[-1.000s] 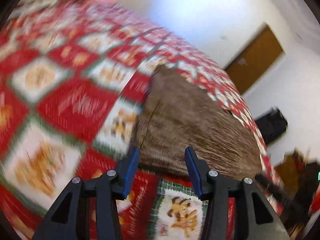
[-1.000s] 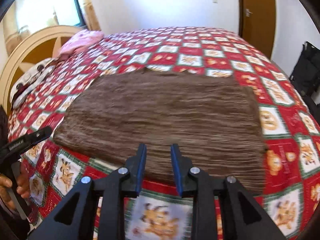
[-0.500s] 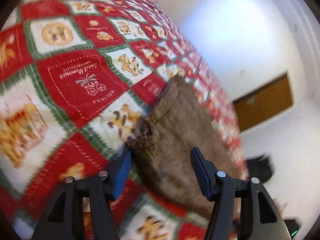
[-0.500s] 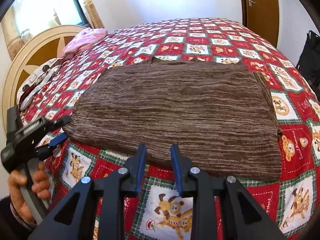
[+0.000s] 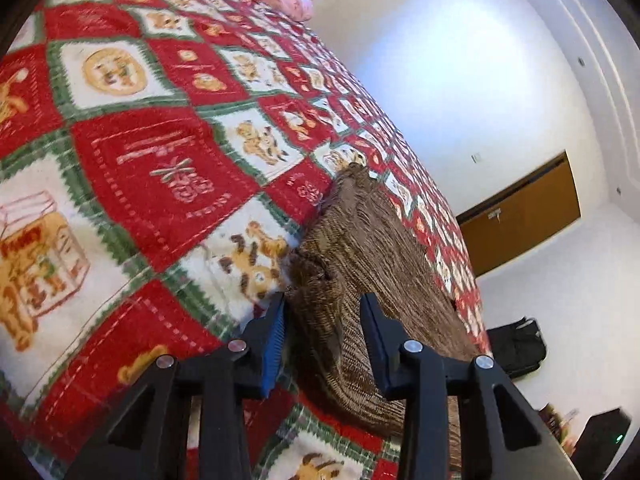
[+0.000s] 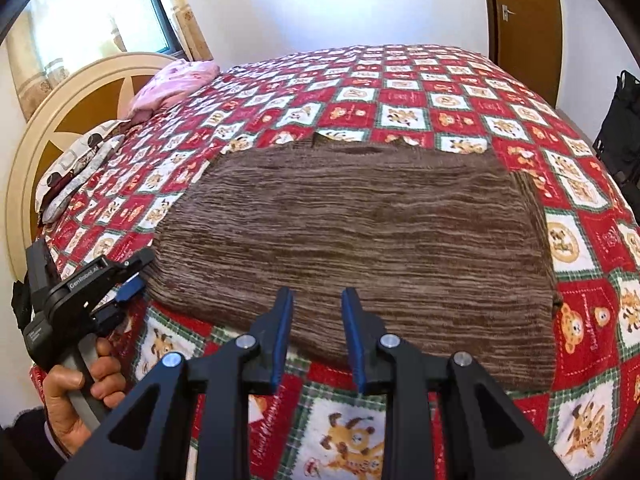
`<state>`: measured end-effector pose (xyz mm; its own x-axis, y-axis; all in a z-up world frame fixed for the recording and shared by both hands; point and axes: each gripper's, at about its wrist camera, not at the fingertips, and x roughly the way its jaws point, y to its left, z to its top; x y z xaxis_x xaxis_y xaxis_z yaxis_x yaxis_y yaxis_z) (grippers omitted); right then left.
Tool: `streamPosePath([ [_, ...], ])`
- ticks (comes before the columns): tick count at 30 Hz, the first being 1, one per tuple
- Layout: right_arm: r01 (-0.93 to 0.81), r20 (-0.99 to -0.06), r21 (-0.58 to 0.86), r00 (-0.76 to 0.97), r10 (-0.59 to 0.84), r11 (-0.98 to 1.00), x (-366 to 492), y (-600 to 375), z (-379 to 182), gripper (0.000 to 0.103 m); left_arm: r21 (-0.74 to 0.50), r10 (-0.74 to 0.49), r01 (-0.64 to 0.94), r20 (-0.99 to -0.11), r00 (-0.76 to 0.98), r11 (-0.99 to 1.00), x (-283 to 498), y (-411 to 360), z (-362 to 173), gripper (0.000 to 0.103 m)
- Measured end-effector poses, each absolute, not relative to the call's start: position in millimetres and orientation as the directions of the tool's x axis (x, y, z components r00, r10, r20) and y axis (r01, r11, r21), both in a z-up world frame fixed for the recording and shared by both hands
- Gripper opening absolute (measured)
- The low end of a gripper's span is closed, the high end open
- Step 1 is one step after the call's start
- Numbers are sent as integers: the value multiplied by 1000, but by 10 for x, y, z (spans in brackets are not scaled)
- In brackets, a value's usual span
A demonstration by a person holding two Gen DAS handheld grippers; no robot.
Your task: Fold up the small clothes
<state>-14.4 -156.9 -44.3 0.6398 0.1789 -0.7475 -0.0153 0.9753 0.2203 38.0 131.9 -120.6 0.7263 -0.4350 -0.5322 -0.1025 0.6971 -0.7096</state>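
Brown knit sweater (image 6: 352,240) lies spread flat on a bed covered by a red, white and green patchwork quilt (image 6: 440,100) with cartoon animal squares; some red squares carry cursive script too small and blurred to read, and one white square in the left wrist view shows a box with orange lettering that cannot be made out. White lettering on the left tool (image 6: 132,276), seen from the right wrist camera, looks like "GenRobot.AI"; a smaller label lower on its body is unreadable. A bare hand (image 6: 80,392) grips that tool's grey handle at the bed's near left edge, its tip reaching the sweater's left corner. In the left wrist view the left tool (image 5: 322,320) stands wide open, the bunched sweater (image 5: 360,264) corner between its 2 blue-padded fingers, the left pad touching the fabric, not clamped. The right tool (image 6: 316,312) hovers over the sweater's near hem, its 2 fingers parted by a moderate gap and holding nothing. A pink pillow (image 6: 172,84) lies near the cream headboard (image 6: 52,120).
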Motion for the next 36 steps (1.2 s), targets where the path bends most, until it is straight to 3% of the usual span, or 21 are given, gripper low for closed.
streamPosePath([
  [3,-24,-762,224,620,190,974,-60,-1511,-473,30,-692,-435,-81,-535,724,717,390,1251,-1180,38],
  [4,-23,-765,228,615,193,973,-19,-1501,-466,30,-687,-434,-76,-537,723,723,372,1245,-1178,32],
  [5,-23,-768,232,610,198,972,40,-1494,-442,30,-683,-438,-68,-539,719,727,362,1248,-1187,10],
  [7,-21,-764,251,610,211,968,189,-1478,-356,39,-692,-454,-62,-535,712,719,343,1275,-1226,10],
  [9,-35,-741,283,627,241,959,335,-1446,-258,60,-694,-446,-63,-527,724,718,297,1316,-1235,10],
  [11,-70,-718,307,638,279,949,595,-1334,-156,66,-697,-450,-36,-501,739,717,286,1318,-1212,10],
  [19,-135,-767,323,543,343,937,1755,-547,-290,66,-655,-437,23,-477,763,755,288,1206,-1217,10],
  [22,-168,-798,247,524,298,954,2020,-171,-448,66,-682,-439,-12,-485,756,732,311,1297,-1281,10],
  [28,-232,-853,-38,515,89,972,2242,376,-835,66,-695,-451,-13,-480,752,719,321,1328,-1316,10],
  [30,-252,-848,-102,528,48,962,2236,480,-896,79,-697,-454,-10,-478,752,717,326,1328,-1324,10],
  [32,-261,-841,-144,541,21,955,2220,548,-945,83,-696,-454,-8,-477,753,718,333,1327,-1329,10],
  [36,-253,-834,-132,550,30,959,2221,523,-942,75,-692,-457,3,-473,753,722,325,1314,-1333,10],
])
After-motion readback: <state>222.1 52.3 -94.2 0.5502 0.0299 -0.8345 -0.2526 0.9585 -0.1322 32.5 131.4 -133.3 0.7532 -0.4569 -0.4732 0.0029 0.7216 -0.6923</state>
